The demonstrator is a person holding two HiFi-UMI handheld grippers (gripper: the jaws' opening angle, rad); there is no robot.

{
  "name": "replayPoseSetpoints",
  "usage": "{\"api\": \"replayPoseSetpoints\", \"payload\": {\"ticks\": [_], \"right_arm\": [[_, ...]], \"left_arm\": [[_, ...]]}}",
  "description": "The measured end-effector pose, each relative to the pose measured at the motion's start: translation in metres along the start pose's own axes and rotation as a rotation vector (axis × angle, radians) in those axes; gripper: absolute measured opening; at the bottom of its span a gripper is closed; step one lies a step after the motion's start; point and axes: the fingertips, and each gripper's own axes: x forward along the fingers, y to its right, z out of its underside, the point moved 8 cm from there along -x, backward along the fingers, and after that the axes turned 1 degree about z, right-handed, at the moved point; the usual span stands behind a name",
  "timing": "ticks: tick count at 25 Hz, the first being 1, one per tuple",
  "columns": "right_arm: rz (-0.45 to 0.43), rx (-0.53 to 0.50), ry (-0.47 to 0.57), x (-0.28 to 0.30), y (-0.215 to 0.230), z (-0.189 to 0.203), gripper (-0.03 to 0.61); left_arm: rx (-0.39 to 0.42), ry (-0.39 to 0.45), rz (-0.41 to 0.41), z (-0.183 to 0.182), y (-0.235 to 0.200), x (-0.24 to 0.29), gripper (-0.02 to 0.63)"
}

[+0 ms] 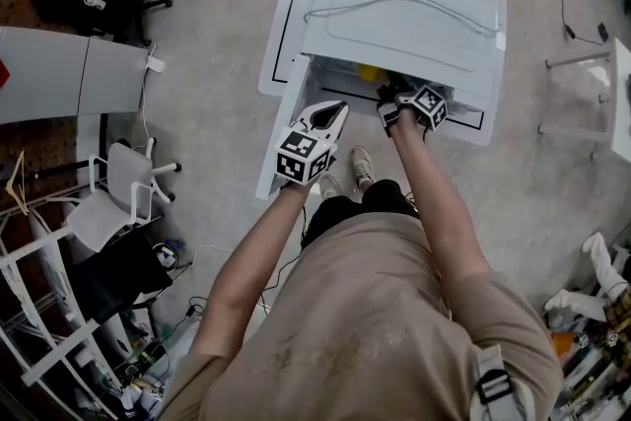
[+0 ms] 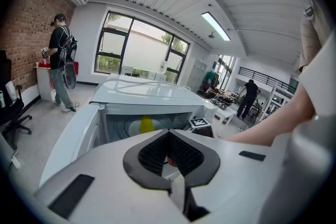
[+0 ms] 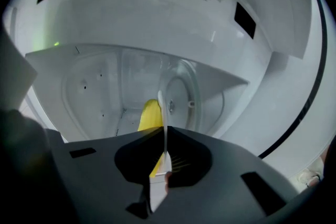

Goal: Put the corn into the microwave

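The white microwave (image 1: 394, 15) stands low in front of me with its door (image 1: 281, 128) swung open to the left. The yellow corn (image 1: 367, 72) shows inside the cavity, and again as the corn (image 3: 149, 115) and the corn (image 2: 146, 124). My right gripper (image 1: 399, 105) is at the opening. Its jaws (image 3: 164, 131) are shut on the rim of a thin white plate (image 3: 163, 113), seen edge-on, with the corn against one side of it. My left gripper (image 1: 332, 116) hovers by the open door, left of the cavity. The left gripper (image 2: 169, 134) is shut with nothing in it.
A grey cable (image 1: 394, 5) lies across the microwave's top. White desks (image 1: 69, 74) and chairs (image 1: 118, 202) stand at the left, another table (image 1: 616, 104) at the right. My shoes (image 1: 361, 165) are just before the microwave. People (image 2: 60, 60) stand in the background.
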Motion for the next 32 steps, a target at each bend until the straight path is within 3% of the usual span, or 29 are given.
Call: {"api": "replayPoseSetpoints", "payload": {"ticks": [32], "right_arm": [[0.080,0.039,0.035,-0.004,0.028,0.001,0.014]], "left_arm": [[-0.012,-0.014,-0.002,0.010,-0.006,-0.012,0.003]]}}
